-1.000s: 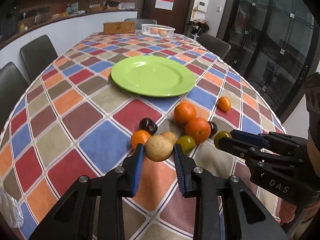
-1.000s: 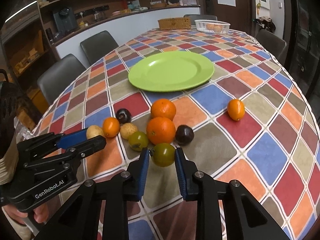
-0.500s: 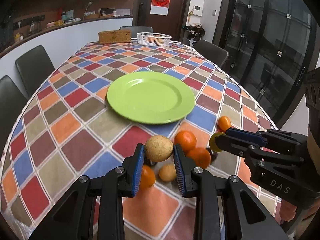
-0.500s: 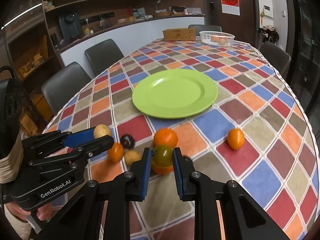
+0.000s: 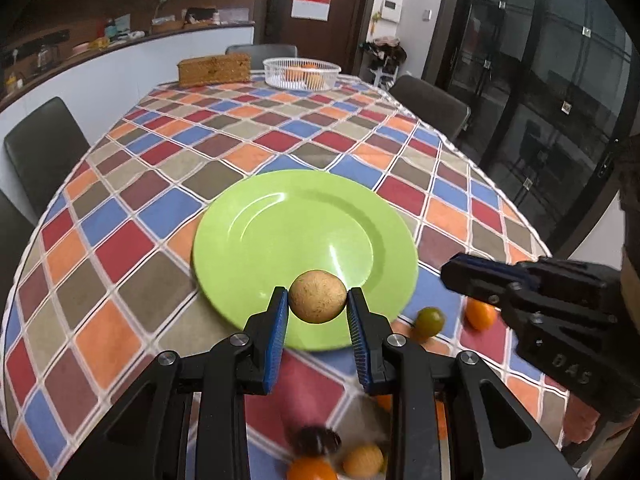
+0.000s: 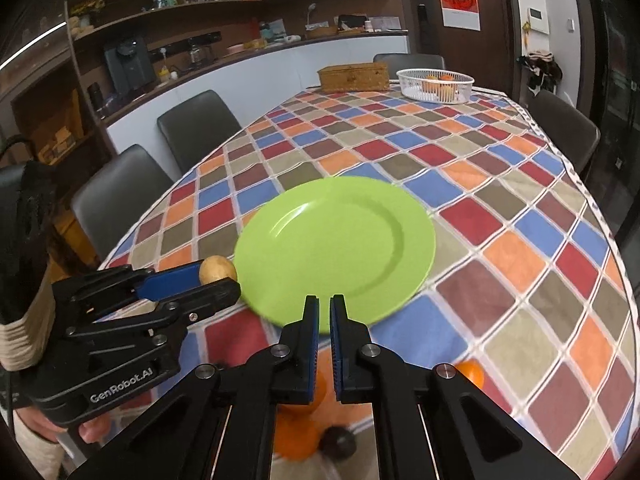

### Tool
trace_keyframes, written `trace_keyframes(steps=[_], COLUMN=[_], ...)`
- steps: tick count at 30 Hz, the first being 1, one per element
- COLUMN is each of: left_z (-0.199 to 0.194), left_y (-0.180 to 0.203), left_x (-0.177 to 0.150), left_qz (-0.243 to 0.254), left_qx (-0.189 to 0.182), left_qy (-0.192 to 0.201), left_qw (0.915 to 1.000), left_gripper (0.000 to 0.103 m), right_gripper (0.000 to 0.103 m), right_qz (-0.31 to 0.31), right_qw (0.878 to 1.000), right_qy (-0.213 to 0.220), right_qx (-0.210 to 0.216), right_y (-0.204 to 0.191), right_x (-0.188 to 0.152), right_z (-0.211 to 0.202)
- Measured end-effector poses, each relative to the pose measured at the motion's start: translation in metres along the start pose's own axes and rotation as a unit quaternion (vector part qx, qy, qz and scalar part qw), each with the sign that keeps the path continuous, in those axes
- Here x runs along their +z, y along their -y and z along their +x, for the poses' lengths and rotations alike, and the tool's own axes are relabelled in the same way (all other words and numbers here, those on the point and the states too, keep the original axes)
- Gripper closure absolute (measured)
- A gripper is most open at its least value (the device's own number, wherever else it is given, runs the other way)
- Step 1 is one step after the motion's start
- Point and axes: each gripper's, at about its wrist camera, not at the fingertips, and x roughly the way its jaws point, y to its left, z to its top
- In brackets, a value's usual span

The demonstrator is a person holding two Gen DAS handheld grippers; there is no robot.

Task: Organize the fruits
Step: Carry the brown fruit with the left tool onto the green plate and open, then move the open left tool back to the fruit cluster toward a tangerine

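My left gripper (image 5: 318, 306) is shut on a round tan fruit (image 5: 317, 297) and holds it over the near rim of the green plate (image 5: 280, 232). In the right wrist view the left gripper (image 6: 224, 278) with the tan fruit (image 6: 216, 269) is at the plate's (image 6: 340, 236) left edge. My right gripper (image 6: 324, 312) is shut with nothing between its fingers, at the plate's near edge. In the left wrist view it (image 5: 452, 270) is right of the plate, and a green-yellow fruit (image 5: 429, 320) is just below it, off the plate's right rim.
Oranges (image 5: 479, 314) and a dark plum (image 5: 316, 440) lie on the checked tablecloth in front of the plate. A white basket (image 5: 301, 73) with fruit and a woven box (image 5: 214, 69) stand at the far end. Dark chairs (image 6: 196, 128) surround the table.
Both grippers rose and moved forward to the plate. The left still holds the tan fruit. The green-yellow fruit left the right gripper, whose jaws are now closed together.
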Motion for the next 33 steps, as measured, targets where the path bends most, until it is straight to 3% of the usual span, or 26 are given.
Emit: trace_keyframes(steps=[11, 13, 15, 33], left_z=[0.047, 0.048, 0.046, -0.011], left_y=[-0.003, -0.003, -0.002, 0.011], left_x=[0.022, 0.023, 0.024, 0.022], left_qz=[-0.002, -0.003, -0.001, -0.003], left_qx=[-0.002, -0.001, 0.001, 0.000], left_qy=[-0.045, -0.046, -0.043, -0.020], left_qw=[0.9990, 0.9989, 0.9991, 0.9998], left_gripper=[0.073, 0.068, 0.062, 0.059], right_gripper=[0.096, 0.096, 0.096, 0.096], right_qz=[-0.002, -0.001, 0.001, 0.003], right_qw=[0.999, 0.999, 0.999, 1.000], right_qy=[-0.031, -0.031, -0.031, -0.015], right_qx=[-0.013, -0.012, -0.011, 0.013], right_y=[0.023, 0.025, 0.025, 0.010], right_x=[0.024, 0.026, 0.027, 0.029], right_z=[0.027, 0.029, 0.029, -0.006])
